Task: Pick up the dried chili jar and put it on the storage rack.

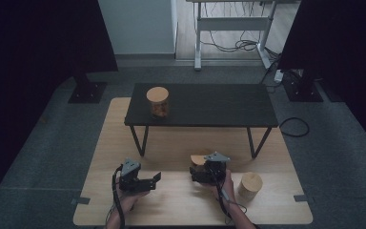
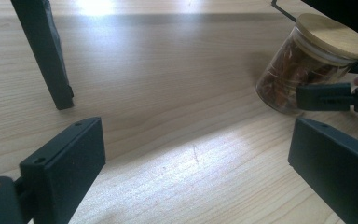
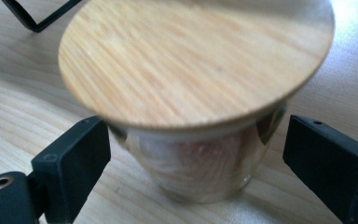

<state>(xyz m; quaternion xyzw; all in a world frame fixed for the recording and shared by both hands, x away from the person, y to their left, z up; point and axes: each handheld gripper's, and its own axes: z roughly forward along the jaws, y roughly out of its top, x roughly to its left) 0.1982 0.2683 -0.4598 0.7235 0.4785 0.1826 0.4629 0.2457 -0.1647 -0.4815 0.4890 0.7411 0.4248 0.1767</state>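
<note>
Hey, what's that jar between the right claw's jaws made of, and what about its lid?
The jar looks like clear glass: smooth and glossy, with reflections on its wall and brownish contents showing through in the left gripper view. Clear plastic can't be ruled out. Its lid looks like bamboo or light wood, matte, with fine straight grain lines. The right claw straddles the jar, its jaws not yet pressing on it.

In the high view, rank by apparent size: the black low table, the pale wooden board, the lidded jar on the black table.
1. pale wooden board
2. black low table
3. lidded jar, farthest from the camera, yet plainly smallest.
</note>
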